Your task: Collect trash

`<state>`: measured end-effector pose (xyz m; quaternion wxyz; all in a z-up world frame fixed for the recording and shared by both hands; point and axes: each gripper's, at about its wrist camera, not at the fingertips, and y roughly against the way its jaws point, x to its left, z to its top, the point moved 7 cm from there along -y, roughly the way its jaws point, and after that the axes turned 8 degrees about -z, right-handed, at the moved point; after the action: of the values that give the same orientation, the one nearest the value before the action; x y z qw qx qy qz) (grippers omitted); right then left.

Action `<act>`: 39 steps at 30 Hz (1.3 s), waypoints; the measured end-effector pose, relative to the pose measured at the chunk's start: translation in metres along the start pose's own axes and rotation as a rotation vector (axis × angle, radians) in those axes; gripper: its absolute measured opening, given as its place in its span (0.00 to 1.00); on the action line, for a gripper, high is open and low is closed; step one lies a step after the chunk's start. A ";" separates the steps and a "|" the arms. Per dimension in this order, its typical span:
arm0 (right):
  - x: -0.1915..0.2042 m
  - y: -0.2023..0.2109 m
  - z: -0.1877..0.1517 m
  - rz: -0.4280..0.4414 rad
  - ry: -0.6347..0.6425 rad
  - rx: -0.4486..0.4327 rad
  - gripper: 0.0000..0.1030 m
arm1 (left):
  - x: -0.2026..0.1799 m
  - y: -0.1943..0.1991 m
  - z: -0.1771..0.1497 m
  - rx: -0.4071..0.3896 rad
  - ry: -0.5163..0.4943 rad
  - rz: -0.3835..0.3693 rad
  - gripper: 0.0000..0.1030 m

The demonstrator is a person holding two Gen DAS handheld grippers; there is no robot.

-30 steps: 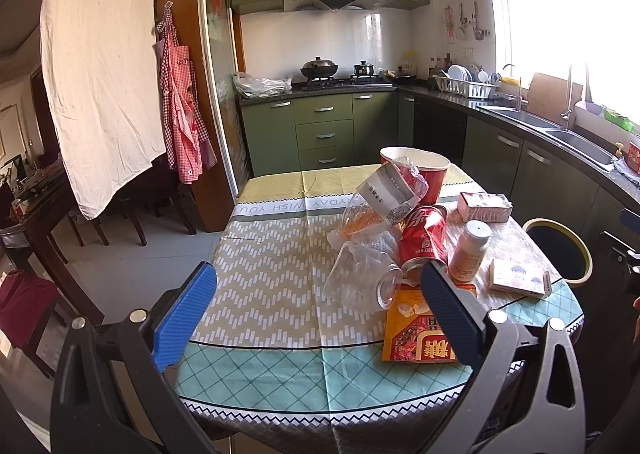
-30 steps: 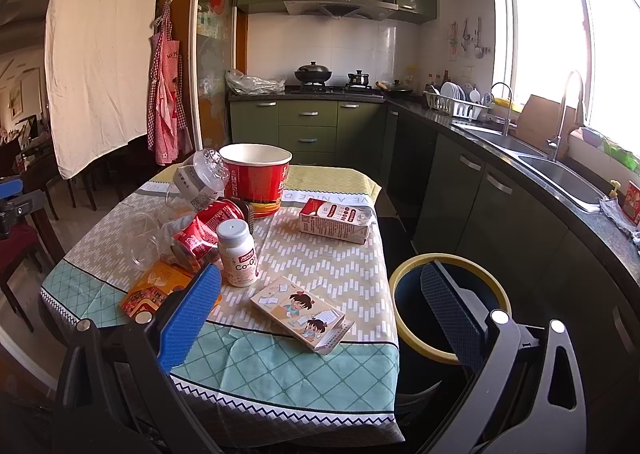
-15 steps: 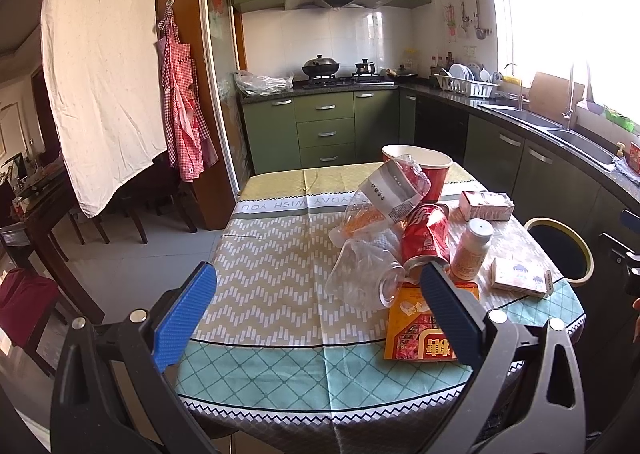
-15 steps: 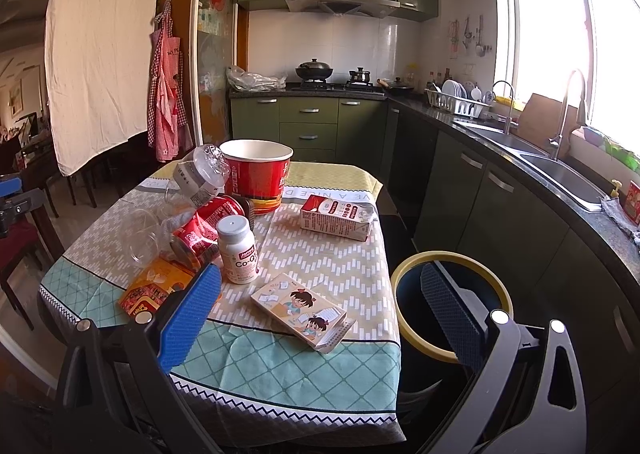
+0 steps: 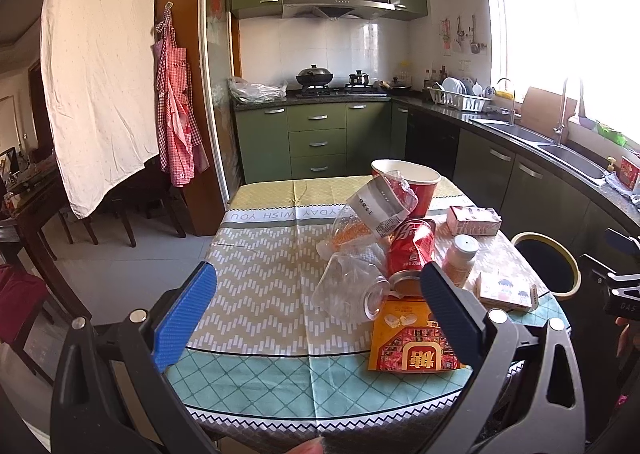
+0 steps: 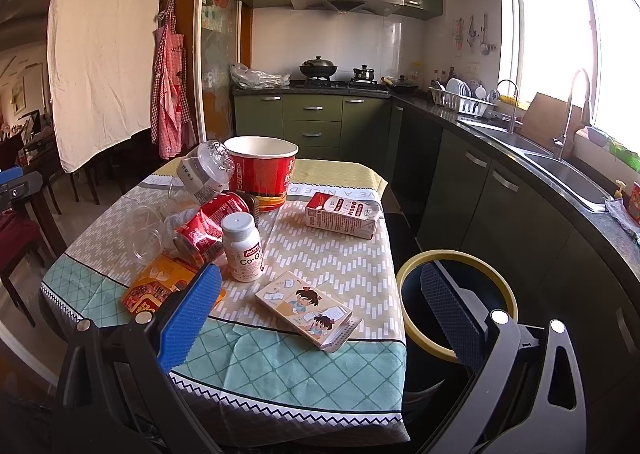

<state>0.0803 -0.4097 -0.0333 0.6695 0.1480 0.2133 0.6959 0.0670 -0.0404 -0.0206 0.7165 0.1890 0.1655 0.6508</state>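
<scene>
Trash lies on the table point(image 5: 260, 294): a red paper bucket point(image 6: 262, 170), a crushed clear bottle point(image 6: 204, 172), red cans point(image 6: 204, 228), a clear plastic cup point(image 5: 352, 290), a white pill bottle point(image 6: 242, 246), an orange snack packet point(image 5: 412, 346), a milk carton point(image 6: 342, 214) and a cartoon card box point(image 6: 308, 310). A yellow-rimmed dark bin point(image 6: 456, 294) stands right of the table. My left gripper point(image 5: 316, 314) is open, near the table's front edge. My right gripper point(image 6: 320, 318) is open and empty, above the front right corner.
Green kitchen cabinets point(image 5: 316, 142) run along the back and right with a stove, dish rack point(image 6: 460, 102) and sink point(image 6: 560, 170). A white sheet point(image 5: 100, 74) and apron point(image 5: 176, 126) hang at left. Dark chairs and a table point(image 5: 24, 214) stand far left.
Both grippers have drifted slightly; the views have shifted a little. Nothing on the table has moved.
</scene>
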 end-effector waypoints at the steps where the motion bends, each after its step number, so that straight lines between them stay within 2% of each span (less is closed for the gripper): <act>1: 0.000 0.000 0.000 -0.001 0.000 0.000 0.96 | 0.000 0.000 0.000 0.001 -0.003 0.004 0.94; 23: 0.002 -0.002 0.000 0.006 -0.007 0.002 0.96 | -0.001 -0.002 -0.001 0.007 -0.009 0.013 0.94; 39: -0.003 -0.004 0.005 0.017 -0.060 0.003 0.96 | 0.003 -0.003 -0.003 0.012 -0.017 0.060 0.94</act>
<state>0.0863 -0.4121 -0.0311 0.6692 0.1717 0.1931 0.6967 0.0681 -0.0372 -0.0244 0.6970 0.2035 0.1575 0.6693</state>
